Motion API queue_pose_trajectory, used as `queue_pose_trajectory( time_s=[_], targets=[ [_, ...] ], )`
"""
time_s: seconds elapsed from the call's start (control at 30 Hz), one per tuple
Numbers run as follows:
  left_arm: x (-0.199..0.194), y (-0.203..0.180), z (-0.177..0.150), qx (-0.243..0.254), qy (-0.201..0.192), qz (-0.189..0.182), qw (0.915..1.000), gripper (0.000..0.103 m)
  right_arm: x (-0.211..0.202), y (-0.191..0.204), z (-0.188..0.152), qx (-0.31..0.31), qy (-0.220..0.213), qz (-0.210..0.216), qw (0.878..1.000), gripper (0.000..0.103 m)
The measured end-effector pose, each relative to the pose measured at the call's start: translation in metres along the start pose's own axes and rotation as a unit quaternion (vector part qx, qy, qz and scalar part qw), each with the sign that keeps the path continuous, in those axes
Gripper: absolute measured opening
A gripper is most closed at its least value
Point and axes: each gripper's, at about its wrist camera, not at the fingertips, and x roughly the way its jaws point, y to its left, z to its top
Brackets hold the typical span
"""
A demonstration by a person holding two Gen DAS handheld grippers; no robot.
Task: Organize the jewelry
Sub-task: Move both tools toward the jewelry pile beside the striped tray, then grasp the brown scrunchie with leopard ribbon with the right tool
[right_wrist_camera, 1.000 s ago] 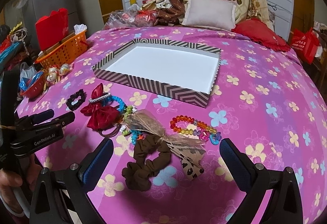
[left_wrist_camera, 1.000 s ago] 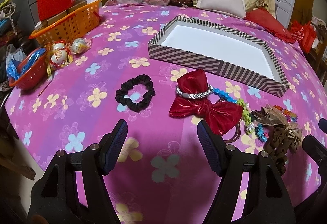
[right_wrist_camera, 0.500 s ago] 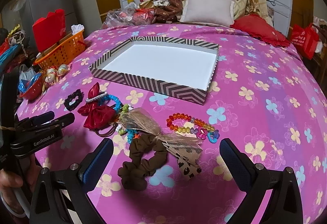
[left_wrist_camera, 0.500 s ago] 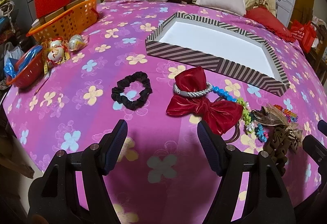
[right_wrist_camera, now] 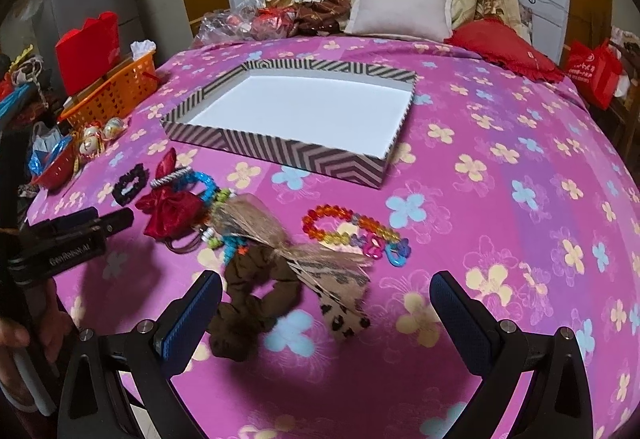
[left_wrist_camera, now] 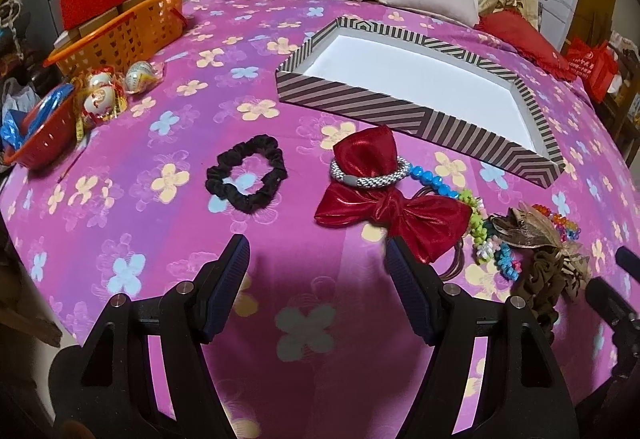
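Left wrist view: glossy red bow (left_wrist_camera: pixel 394 207) under silver beaded bracelet (left_wrist_camera: pixel 370 175), both claws wide, empty.

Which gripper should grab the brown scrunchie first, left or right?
Right. The right gripper is open with the brown scrunchie lying just ahead of its left finger. The left gripper faces bare bedspread, nearer the red bow.
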Motion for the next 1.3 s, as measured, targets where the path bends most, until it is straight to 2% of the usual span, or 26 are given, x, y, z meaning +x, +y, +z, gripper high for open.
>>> queue_pose_trajectory(
  time_s=[0.23,0.37,0.5,0.53,0.57,0.7,0.77,0.83,0.87,0.9,0.93,1.03,1.07,1.17,1.3],
  targets=[
    [0.007,-0.007,0.006,-0.006,0.013,-0.020,0.9997,0.071,0.007,0.007,0.003,-0.018,-0.005,0.023,1.000,0.103],
    [0.014,-0.010,0.013,-0.011,0.021,-0.028,0.9993,0.071,0.018,0.014,0.008,-0.026,-0.001,0.034,0.999,0.097],
    [0.024,-0.014,0.019,-0.009,0.026,-0.025,0.9993,0.071,0.032,0.022,0.012,-0.043,0.005,0.035,0.998,0.096],
    [0.026,-0.015,0.020,-0.009,0.028,-0.023,0.9993,0.071,0.037,0.023,0.012,-0.047,0.009,0.037,0.998,0.091],
    [0.028,-0.016,0.021,-0.009,0.030,-0.023,0.9992,0.071,0.040,0.023,0.012,-0.048,0.015,0.043,0.998,0.080],
    [0.036,-0.017,0.024,-0.010,0.034,-0.023,0.9991,0.071,0.051,0.023,0.007,-0.048,0.025,0.062,0.997,0.059],
    [0.037,-0.017,0.025,-0.007,0.031,-0.029,0.9991,0.065,0.051,0.022,0.004,-0.044,0.021,0.077,0.996,0.044],
    [0.038,-0.018,0.026,-0.001,0.032,-0.040,0.9987,0.041,0.049,0.022,0.003,-0.043,0.019,0.083,0.995,0.036],
    [0.039,-0.018,0.027,0.002,0.032,-0.041,0.9986,0.035,0.048,0.022,0.003,-0.043,0.017,0.084,0.995,0.032],
    [0.039,-0.018,0.027,0.004,0.032,-0.044,0.9985,0.019,0.046,0.022,0.003,-0.041,0.013,0.086,0.995,0.031],
    [0.040,-0.018,0.027,0.007,0.034,-0.047,0.9983,0.008,0.044,0.022,0.003,-0.039,0.009,0.089,0.995,0.029],
    [0.035,-0.013,0.028,0.013,0.040,-0.066,0.9969,0.003,0.036,0.022,0.004,-0.034,-0.001,0.099,0.995,0.023],
    [0.033,-0.012,0.028,0.014,0.042,-0.074,0.9963,0.003,0.032,0.022,0.005,-0.035,-0.007,0.098,0.995,0.017],
    [0.022,-0.002,0.029,0.012,0.059,-0.117,0.9912,0.002,0.021,0.021,0.008,-0.031,-0.018,0.104,0.994,0.017],
    [0.001,0.006,0.035,0.025,0.066,-0.153,0.9857,0.002,0.014,0.022,0.010,-0.029,-0.029,0.103,0.994,0.017]
  ],
)
